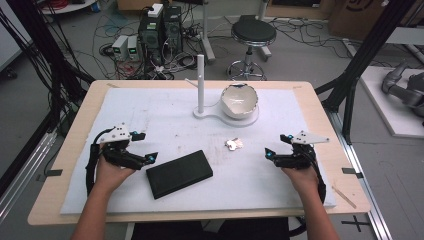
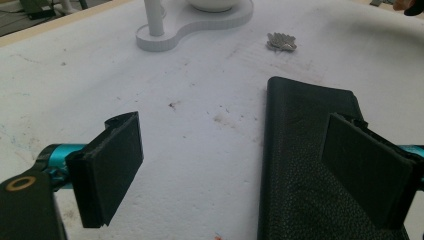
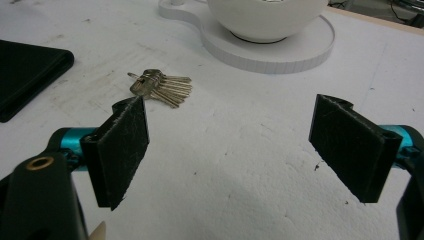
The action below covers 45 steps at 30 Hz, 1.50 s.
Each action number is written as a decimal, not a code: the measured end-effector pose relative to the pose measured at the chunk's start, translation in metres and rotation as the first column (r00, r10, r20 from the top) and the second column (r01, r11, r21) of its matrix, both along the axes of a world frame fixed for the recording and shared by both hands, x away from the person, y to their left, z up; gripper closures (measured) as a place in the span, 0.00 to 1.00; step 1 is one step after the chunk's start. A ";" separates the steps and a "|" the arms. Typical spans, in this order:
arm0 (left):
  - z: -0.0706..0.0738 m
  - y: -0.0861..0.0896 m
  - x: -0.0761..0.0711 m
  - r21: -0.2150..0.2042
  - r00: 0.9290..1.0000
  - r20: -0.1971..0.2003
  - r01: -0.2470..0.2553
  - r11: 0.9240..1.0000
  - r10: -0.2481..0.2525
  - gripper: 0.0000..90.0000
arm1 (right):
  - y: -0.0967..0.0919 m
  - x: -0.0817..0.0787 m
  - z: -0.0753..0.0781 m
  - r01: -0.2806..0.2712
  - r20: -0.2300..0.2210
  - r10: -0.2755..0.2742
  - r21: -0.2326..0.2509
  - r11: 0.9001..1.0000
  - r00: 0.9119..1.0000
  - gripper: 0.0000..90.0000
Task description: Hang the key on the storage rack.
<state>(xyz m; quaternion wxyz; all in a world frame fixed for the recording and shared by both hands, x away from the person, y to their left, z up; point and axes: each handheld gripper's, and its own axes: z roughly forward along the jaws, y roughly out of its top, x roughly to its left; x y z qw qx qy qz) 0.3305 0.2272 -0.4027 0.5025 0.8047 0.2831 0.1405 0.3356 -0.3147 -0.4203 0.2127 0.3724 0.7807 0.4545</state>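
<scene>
Two tongs, left [image 1: 141, 146] and right [image 1: 276, 145], both spread and empty, flank the items on the tabletop [image 1: 165, 115], apparently poised: black wallet [image 1: 179, 173] just beside left; keys [image 1: 234, 144] centre; bowl [image 1: 239, 100] seated on white stand [image 1: 201, 85].

Wooden worktop [image 1: 75, 125] carries a white foam mat [image 1: 150, 115]. Far behind on the grey floor [image 1: 310, 55]: black round stool [image 1: 253, 33], computer towers [image 1: 160, 30], tangled cables [image 1: 115, 30]. Black frame struts [image 1: 367, 55] stand right and left.
</scene>
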 end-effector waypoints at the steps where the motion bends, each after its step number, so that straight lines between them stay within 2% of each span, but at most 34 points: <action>1: 0.000 0.000 0.000 -0.003 1.000 0.000 -0.001 1.000 0.001 0.11 | 0.001 0.000 0.000 -0.003 -0.002 0.003 0.006 1.000 1.000 0.18; 9: -0.002 -0.005 0.001 0.007 1.000 -0.006 0.006 1.000 -0.006 0.11 | 0.003 0.000 0.000 -0.025 -0.001 0.025 -0.011 1.000 1.000 0.18; 14: 0.000 -0.002 0.000 -0.004 1.000 0.000 0.008 1.000 -0.008 0.11 | 0.016 0.001 0.009 -0.058 0.005 0.058 -0.032 0.998 0.998 0.19; 19: -0.001 0.000 0.000 -0.006 1.000 0.000 0.002 1.000 -0.002 0.11 | 0.032 0.010 0.016 -0.104 0.017 0.105 -0.042 0.994 0.994 0.20; 20: 0.000 0.000 -0.001 -0.002 1.000 0.004 0.001 1.000 -0.001 0.11 | 0.043 0.016 0.019 -0.137 0.002 0.137 -0.058 0.989 0.991 0.21; 26: 0.001 0.000 -0.002 0.007 1.000 0.012 0.000 1.000 0.000 0.11 | 0.079 0.032 0.022 -0.199 -0.028 0.198 -0.133 0.971 0.980 0.30; 27: 0.001 0.000 -0.002 0.007 1.000 0.012 0.000 1.000 0.000 0.11 | 0.079 0.032 0.022 -0.199 -0.028 0.198 -0.133 0.971 0.980 0.30; 28: 0.001 0.000 -0.002 0.005 1.000 0.012 0.000 1.000 0.000 0.11 | 0.090 0.035 0.020 -0.209 -0.033 0.206 -0.158 0.965 0.978 0.35; 29: 0.001 0.000 -0.002 0.005 1.000 0.012 0.000 1.000 0.000 0.11 | 0.090 0.035 0.020 -0.209 -0.033 0.206 -0.158 0.965 0.978 0.35; 30: 0.000 0.000 -0.002 0.002 1.000 0.010 0.001 1.000 -0.001 0.11 | 0.099 0.038 0.018 -0.224 -0.045 0.220 -0.168 0.960 0.975 0.44; 31: 0.000 0.000 -0.002 0.004 1.000 0.010 0.001 1.000 -0.001 0.11 | 0.103 0.040 0.015 -0.224 -0.044 0.220 -0.181 0.958 0.975 0.46; 33: 0.000 0.000 -0.002 0.004 1.000 0.008 0.001 1.000 -0.001 0.11 | 0.107 0.042 0.013 -0.227 -0.053 0.221 -0.192 0.955 0.974 0.49; 34: -0.001 0.001 -0.001 0.005 1.000 0.007 0.000 1.000 0.000 0.11 | 0.114 0.045 0.009 -0.236 -0.075 0.225 -0.213 0.948 0.972 0.56; 36: -0.001 0.002 -0.002 0.003 1.000 0.007 -0.002 1.000 0.001 0.11 | 0.121 0.047 0.004 -0.251 -0.082 0.238 -0.224 0.942 0.968 0.61; 37: -0.001 0.002 -0.002 0.003 1.000 0.007 -0.002 1.000 0.001 0.11 | 0.121 0.047 0.004 -0.251 -0.082 0.238 -0.224 0.942 0.968 0.61; 38: -0.001 0.003 -0.002 0.002 1.000 0.007 -0.004 1.000 0.004 0.11 | 0.128 0.048 0.000 -0.259 -0.094 0.243 -0.243 0.935 0.965 0.65; 40: -0.001 0.004 -0.001 0.002 1.000 0.006 -0.007 1.000 0.007 0.11 | 0.133 0.050 -0.005 -0.269 -0.108 0.249 -0.254 0.929 0.962 0.69; 43: -0.002 0.005 -0.001 0.002 1.000 0.004 -0.009 1.000 0.009 0.11 | 0.137 0.053 -0.011 -0.276 -0.126 0.250 -0.274 0.921 0.960 0.75; 45: -0.002 0.005 -0.002 0.002 1.000 0.003 -0.011 1.000 0.011 0.11 | 0.138 0.055 -0.014 -0.268 -0.132 0.239 -0.291 0.918 0.962 0.82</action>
